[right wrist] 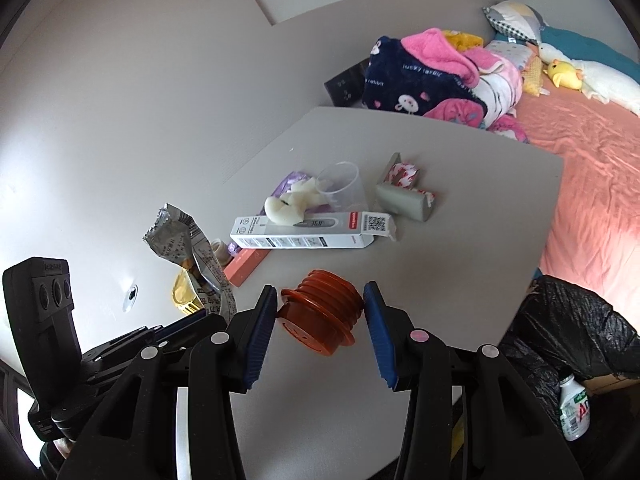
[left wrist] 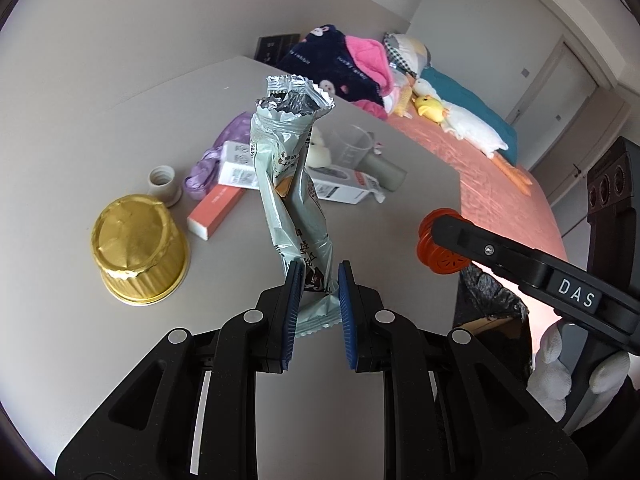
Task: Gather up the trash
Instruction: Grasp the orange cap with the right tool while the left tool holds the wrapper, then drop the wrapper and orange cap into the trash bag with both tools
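In the left wrist view my left gripper (left wrist: 319, 270) is shut on the lower end of a pale green snack wrapper (left wrist: 280, 168), which stands up above the grey table (left wrist: 120, 360) with its torn foil top open. In the right wrist view my right gripper (right wrist: 320, 296) is shut on an orange ribbed plastic cap (right wrist: 316, 320), both blue pads against its sides, just above the table (right wrist: 440, 280). The left view shows that cap (left wrist: 448, 262) near the table's right edge. The wrapper (right wrist: 200, 256) shows at the left of the right view.
On the table lie an upturned gold foil cup (left wrist: 136, 248), a white screw cap (left wrist: 162, 184), a purple bag (left wrist: 208, 160), a pink box (left wrist: 216, 212), a white thermometer box (right wrist: 308, 232), a clear cup (right wrist: 340, 188) and a grey roll (right wrist: 404, 200). A black-lined bin (right wrist: 572, 320) stands by the right edge, beside the bed (right wrist: 592, 184).
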The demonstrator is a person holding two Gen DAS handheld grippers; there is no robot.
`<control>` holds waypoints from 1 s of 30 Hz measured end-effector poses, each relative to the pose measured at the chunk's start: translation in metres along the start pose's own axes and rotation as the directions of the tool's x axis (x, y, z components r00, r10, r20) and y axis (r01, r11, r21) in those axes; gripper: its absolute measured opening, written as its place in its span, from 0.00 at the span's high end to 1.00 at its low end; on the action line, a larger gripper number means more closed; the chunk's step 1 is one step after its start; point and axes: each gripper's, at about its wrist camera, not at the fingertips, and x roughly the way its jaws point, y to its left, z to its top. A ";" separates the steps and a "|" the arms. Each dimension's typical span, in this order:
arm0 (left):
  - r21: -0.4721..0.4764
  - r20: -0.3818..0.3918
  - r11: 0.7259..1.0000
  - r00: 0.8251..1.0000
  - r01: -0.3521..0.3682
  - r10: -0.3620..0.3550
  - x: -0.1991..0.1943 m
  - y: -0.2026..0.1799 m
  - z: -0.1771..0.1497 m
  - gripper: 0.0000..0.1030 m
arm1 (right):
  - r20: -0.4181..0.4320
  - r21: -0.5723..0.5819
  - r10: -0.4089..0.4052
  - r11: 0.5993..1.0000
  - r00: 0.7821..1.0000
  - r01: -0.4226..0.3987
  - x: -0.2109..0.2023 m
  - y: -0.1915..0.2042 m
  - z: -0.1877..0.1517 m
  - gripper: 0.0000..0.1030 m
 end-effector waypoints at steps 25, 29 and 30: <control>0.220 -0.065 0.953 0.978 0.210 -0.200 0.015 -0.106 0.008 0.82 | 0.152 0.158 -0.158 0.978 0.976 0.134 -0.105 -0.061 -0.024 0.55; 0.251 -0.081 0.938 0.970 0.241 -0.228 0.017 -0.123 0.006 0.82 | 0.170 0.184 -0.184 0.971 0.968 0.153 -0.119 -0.071 -0.029 0.55; 0.258 -0.089 0.933 0.968 0.251 -0.235 0.018 -0.127 0.006 0.82 | 0.173 0.188 -0.191 0.969 0.966 0.158 -0.122 -0.073 -0.030 0.55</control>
